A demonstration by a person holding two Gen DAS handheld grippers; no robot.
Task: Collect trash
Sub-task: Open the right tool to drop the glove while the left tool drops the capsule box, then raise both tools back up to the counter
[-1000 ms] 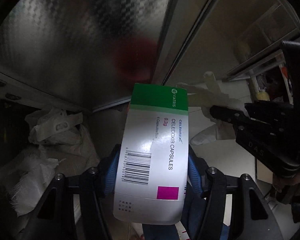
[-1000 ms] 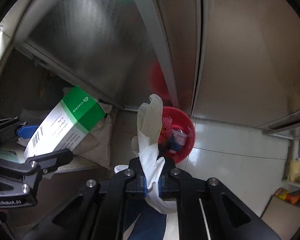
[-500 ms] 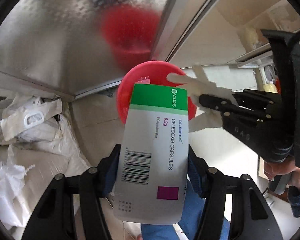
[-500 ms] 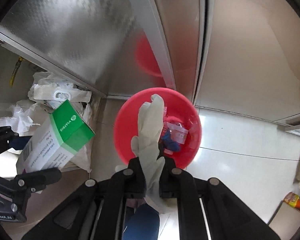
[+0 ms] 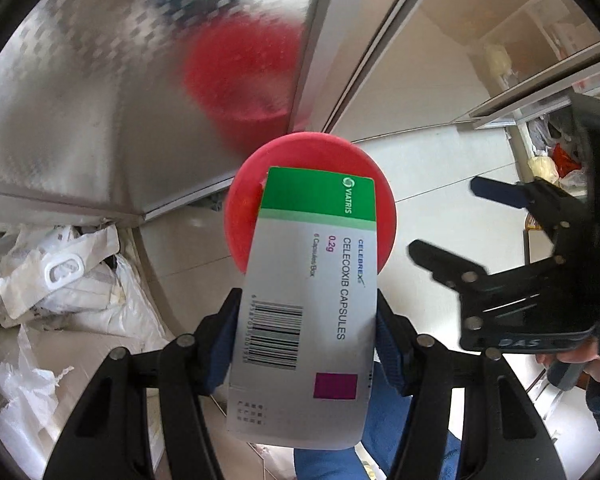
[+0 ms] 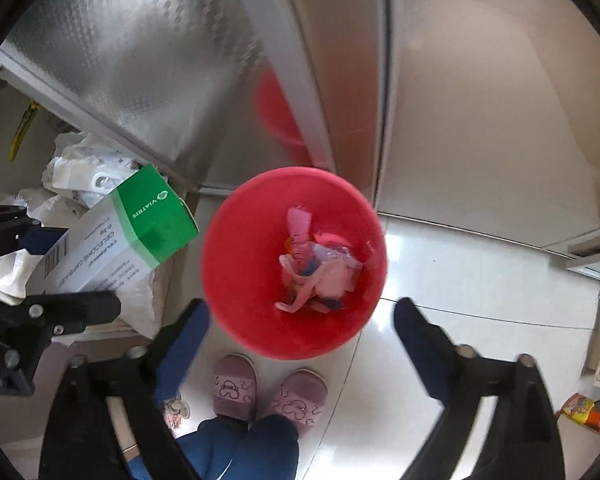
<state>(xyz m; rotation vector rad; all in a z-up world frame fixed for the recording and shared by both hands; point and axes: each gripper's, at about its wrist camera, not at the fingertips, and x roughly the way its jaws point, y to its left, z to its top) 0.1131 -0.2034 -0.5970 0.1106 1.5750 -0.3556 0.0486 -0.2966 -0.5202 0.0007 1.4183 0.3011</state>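
My left gripper (image 5: pixel 306 316) is shut on a white and green medicine box (image 5: pixel 308 292), held above the near edge of a red bin (image 5: pixel 244 216) on the floor. The box also shows in the right wrist view (image 6: pixel 112 240), left of the red bin (image 6: pixel 236 288). My right gripper (image 6: pixel 300 316) is open and empty above the bin. A pale glove (image 6: pixel 324 276) lies inside the bin among other trash. The right gripper also shows in the left wrist view (image 5: pixel 456 220), jaws wide apart.
A patterned metal door (image 6: pixel 140 60) stands behind the bin. White plastic bags (image 5: pixel 60 280) are piled at the left. The person's slippers (image 6: pixel 236 384) stand on the pale tiled floor (image 6: pixel 480 288) just below the bin. Shelves with clutter (image 5: pixel 548 152) are at the right.
My right gripper has opened and the glove has dropped into the red bin. Both grippers have moved closer over the bin; the left still holds the box.
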